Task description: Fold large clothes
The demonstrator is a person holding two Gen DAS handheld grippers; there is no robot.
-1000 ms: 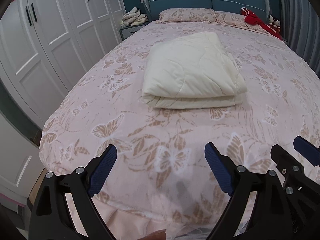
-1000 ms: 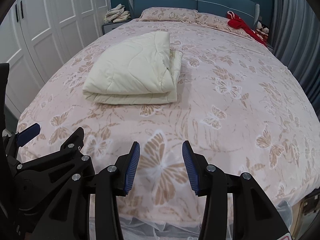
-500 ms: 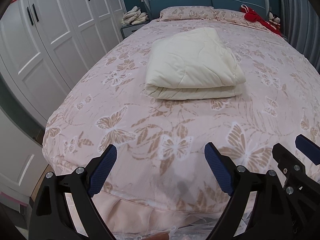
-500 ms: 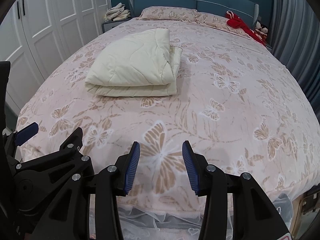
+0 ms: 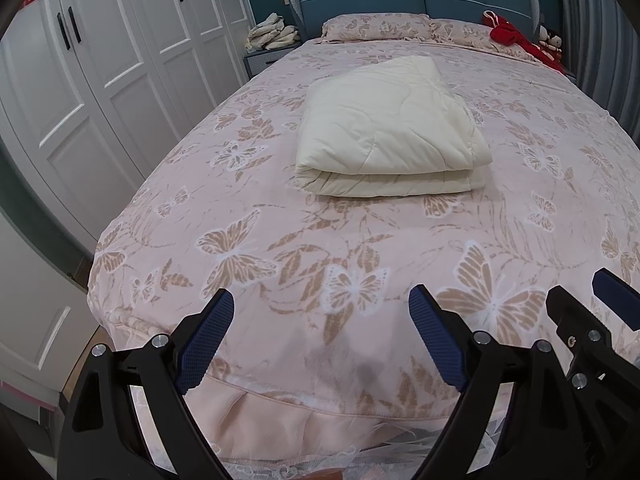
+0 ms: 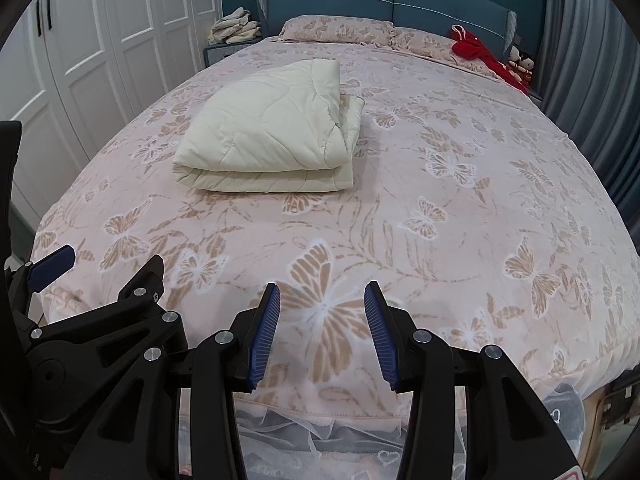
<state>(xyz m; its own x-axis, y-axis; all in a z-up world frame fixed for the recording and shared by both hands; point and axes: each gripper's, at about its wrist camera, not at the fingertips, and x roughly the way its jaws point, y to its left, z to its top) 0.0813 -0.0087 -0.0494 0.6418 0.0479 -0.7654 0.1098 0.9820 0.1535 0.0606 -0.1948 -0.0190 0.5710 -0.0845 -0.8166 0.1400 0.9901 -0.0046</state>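
Observation:
A cream quilted blanket point(image 5: 390, 132) lies folded in a thick rectangle in the middle of the bed; it also shows in the right wrist view point(image 6: 276, 130). My left gripper point(image 5: 322, 308) is open and empty, held over the foot edge of the bed, well short of the blanket. My right gripper point(image 6: 320, 300) is open and empty, also over the foot edge. Each gripper shows at the side of the other's view.
The bed point(image 5: 224, 208) has a pink butterfly cover, pillows point(image 5: 376, 26) and a blue headboard point(image 6: 384, 10). Red clothing point(image 6: 476, 50) lies at the far right. White wardrobes point(image 5: 100, 60) stand left, grey curtains point(image 6: 588, 60) right. A nightstand holds folded cloths point(image 5: 272, 32).
Both grippers have drawn back from the bed toward its foot; the blanket looks farther off and the bed's foot edge and skirt have come into view. Jaws unchanged.

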